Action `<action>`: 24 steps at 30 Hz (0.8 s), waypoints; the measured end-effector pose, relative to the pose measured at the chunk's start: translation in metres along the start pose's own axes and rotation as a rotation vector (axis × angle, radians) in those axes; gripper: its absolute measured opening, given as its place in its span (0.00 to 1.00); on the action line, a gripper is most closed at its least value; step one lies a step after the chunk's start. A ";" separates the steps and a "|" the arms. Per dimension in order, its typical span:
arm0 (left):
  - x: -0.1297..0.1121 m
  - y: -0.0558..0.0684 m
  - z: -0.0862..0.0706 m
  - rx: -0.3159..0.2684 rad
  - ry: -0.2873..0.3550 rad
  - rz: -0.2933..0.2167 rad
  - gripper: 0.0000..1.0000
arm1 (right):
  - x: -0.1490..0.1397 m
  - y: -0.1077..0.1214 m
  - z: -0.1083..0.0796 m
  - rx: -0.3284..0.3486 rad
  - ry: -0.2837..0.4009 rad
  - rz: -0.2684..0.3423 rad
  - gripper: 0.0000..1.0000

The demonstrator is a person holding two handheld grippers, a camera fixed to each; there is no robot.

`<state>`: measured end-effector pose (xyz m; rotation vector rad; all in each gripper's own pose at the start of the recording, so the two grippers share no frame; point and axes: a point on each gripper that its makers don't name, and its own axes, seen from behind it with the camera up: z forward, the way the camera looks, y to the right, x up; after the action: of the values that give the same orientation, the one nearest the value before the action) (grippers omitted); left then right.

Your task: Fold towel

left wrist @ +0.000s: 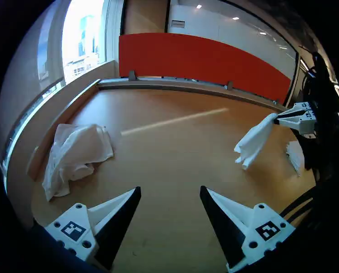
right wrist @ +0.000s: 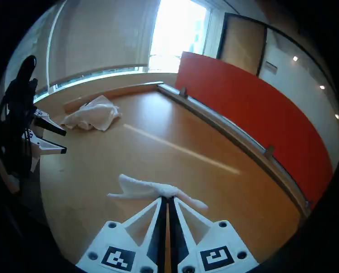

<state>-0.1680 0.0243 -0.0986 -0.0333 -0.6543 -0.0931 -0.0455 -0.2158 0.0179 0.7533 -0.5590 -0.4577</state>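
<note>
**Gripper state.** The right gripper (right wrist: 168, 199) has its fingers together, clamped on one edge of the towel (right wrist: 144, 188). The left gripper (left wrist: 169, 188) has its fingers apart and holds nothing.

**Location of the work piece.** The reference is the red panel (left wrist: 201, 63) along the far edge of the table (left wrist: 178, 145). The towel hangs from the right gripper on the near side of the panel, opposite its right end and well apart from it. Whether its lower end touches the table cannot be told. A second, crumpled white cloth (left wrist: 76, 154) lies on the table beyond the panel's left end, near the window ledge, also well apart from the panel.

**Handling properties (judged).**
- Light: it hangs from a single pinch point without pulling free.
- Soft and limp: it drapes in loose folds and will not hold a shape unsupported.
- Not fragile, and the fabric should offer good friction to the finger pads.
- Bunches readily: a single hold lets it collapse into a rope.

**Where to grip (judged).**
- Grip at corners or along a hem, not mid-panel.
- The left gripper should take a free corner on the edge the right gripper holds, so that the towel can be pulled flat.
- Close on one layer only, because grabbing stacked folds traps creases.
</note>
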 end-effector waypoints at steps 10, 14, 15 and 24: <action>0.008 0.017 0.008 -0.024 0.005 0.010 0.97 | -0.014 0.045 -0.034 -0.054 -0.003 0.030 0.03; 0.011 0.022 0.013 -0.030 0.003 0.014 0.96 | -0.024 0.068 -0.048 -0.078 -0.004 0.049 0.03; 0.011 0.024 0.014 -0.031 0.003 0.016 0.96 | -0.027 0.074 -0.052 -0.084 -0.005 0.054 0.03; 0.016 0.036 0.025 -0.031 -0.006 0.029 0.96 | -0.054 0.137 -0.086 -0.138 -0.016 0.094 0.03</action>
<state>-0.1671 0.0609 -0.0688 -0.0731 -0.6585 -0.0751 -0.0074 -0.0530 0.0515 0.5894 -0.5691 -0.4115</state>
